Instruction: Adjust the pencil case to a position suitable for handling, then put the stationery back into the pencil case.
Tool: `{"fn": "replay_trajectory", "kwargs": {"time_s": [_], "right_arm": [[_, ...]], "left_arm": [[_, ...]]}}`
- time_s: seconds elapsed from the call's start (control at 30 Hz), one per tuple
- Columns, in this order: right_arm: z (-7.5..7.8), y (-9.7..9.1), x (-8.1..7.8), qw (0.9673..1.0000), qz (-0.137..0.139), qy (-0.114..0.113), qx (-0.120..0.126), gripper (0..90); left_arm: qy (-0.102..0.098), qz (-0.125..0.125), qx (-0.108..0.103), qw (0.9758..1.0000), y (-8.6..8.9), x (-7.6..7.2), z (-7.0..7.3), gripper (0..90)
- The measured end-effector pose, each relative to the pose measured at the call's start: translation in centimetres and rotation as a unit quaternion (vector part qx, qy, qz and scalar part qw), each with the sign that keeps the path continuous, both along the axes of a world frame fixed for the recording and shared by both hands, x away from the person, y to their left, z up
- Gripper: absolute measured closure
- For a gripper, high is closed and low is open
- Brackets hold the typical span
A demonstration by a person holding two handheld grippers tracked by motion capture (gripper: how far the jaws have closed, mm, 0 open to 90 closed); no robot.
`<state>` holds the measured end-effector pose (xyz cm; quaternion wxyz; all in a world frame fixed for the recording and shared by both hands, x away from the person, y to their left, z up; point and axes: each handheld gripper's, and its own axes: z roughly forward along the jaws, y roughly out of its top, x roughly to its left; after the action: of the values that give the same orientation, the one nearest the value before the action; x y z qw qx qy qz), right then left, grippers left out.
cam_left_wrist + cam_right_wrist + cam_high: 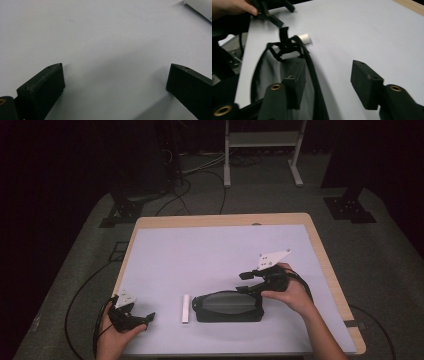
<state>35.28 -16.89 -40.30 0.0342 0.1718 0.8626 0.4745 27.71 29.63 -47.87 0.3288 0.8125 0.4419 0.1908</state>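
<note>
The pouch (228,306) lies flat on the pale mat of the table (210,255), near the front edge and just right of centre, with its long side across the person's view; it is a dark, soft, oblong case with rounded corners and a grey lining (265,72) that shows through its open top. The opening faces upward, a position that appears chosen so that a thing can be dropped in from above. A black strap (284,46), thin and limp, is bunched at the left end of the pouch as the high view shows it. Just beside that end, apart from the fabric, lies a white tube (186,309), a short, smooth, rigid cylinder set at a right angle to the pouch; its placement suggests that it is the item to go in. The right gripper (245,283) hovers over the right end of the pouch with its jaws parted and nothing pressed between them: in the right gripper view one jaw stands over the rim and lining, the other over bare mat, so the black edge of the opening runs between them, not clamped. This stance reads as a release of the rim, or a readiness to take it. The left gripper (147,317) rests near the front left corner, well apart from the pouch, jaws wide and empty over bare mat, probably waiting to fetch the tube. The jaw pads are matt black blocks with square faces
</note>
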Motion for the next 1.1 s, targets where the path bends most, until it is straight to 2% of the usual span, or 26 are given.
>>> {"fn": "replay_trajectory", "kwargs": {"time_s": [0.17,0.23,0.33,0.67,0.73,0.77,0.97,1.0,1.07,1.1], "right_arm": [[-0.3,-1.3,0.3,0.9993,-0.037,-0.001,-0.003,36.3],[-0.4,-1.5,0.4,0.9991,-0.043,0.0,-0.002,35.9],[-0.7,-2.4,0.7,0.9977,-0.068,-0.001,-0.007,31.7],[-1.6,-4.2,1.3,0.994,-0.108,0.012,-0.015,24.0],[-2.0,-4.8,1.5,0.9915,-0.126,0.006,-0.03,21.5],[-2.0,-4.8,1.5,0.9915,-0.126,0.006,-0.03,21.5],[-3.0,-6.1,1.9,0.9861,-0.157,0.014,-0.052,20.0],[-3.3,-6.5,2.0,0.9844,-0.166,0.018,-0.057,19.9],[-3.3,-6.6,2.0,0.9837,-0.169,0.019,-0.058,19.8],[-3.7,-7.1,2.1,0.9815,-0.179,0.022,-0.063,19.8]], "left_arm": [[0.0,0.0,0.0,1.0,0.0,0.0,0.0,0.9],[0.0,0.0,0.0,1.0,0.0,0.0,0.0,0.9],[0.0,0.0,0.0,1.0,0.0,0.0,0.0,0.9],[0.0,0.0,0.0,1.0,0.0,0.0,0.0,0.9],[0.0,0.0,0.0,1.0,0.0,0.0,0.0,0.9],[0.0,0.0,0.0,1.0,0.0,0.0,0.0,0.9],[0.0,0.0,0.0,1.0,0.0,0.0,0.0,0.9],[0.0,0.0,0.0,1.0,0.0,0.0,0.0,0.9],[0.0,0.0,-0.001,1.0,0.0,0.0,0.0,0.9],[0.0,0.0,-0.001,1.0,0.0,0.0,0.0,1.0]]}}
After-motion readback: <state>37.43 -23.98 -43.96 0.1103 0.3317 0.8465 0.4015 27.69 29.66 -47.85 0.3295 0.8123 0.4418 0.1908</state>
